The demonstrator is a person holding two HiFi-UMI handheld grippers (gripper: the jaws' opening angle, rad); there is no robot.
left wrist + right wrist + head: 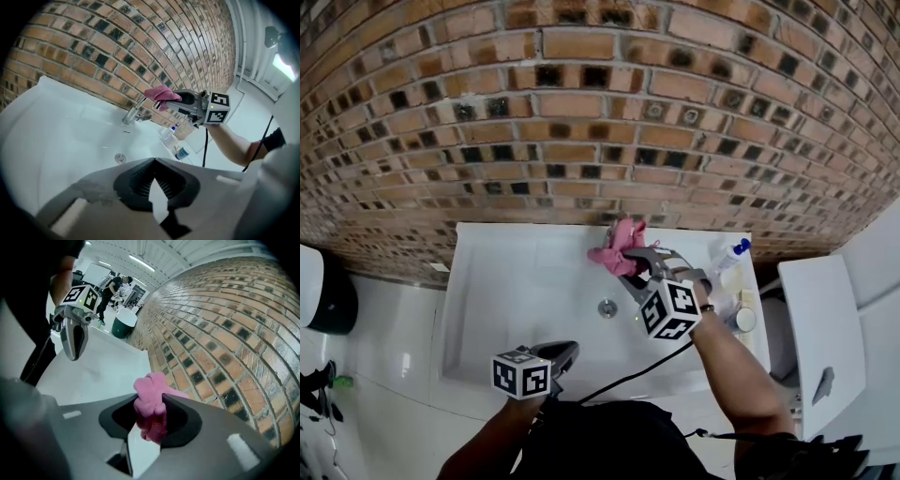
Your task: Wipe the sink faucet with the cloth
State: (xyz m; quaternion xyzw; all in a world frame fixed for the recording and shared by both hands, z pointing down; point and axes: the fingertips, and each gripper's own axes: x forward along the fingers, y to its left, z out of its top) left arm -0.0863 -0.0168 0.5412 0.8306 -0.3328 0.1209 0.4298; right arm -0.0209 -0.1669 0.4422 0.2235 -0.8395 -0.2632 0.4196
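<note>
The right gripper (630, 265) is pinching the crumpled pink cloth (149, 399) near the far chrome faucet (130, 115); rubbing hard is risking tugging it loose

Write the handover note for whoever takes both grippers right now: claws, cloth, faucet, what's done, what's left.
Right claw: shut on the pink cloth, held up at the back of the sink.
Left claw: shut, empty, low over the sink's front edge.
Faucet: at the sink's back rim. In the left gripper view the cloth looks just above it, apparently not touching.
Done: cloth gripped and up at the faucet.
Left: lower the cloth onto the faucet and wipe it. Whether any wiping has happened does not show.
</note>
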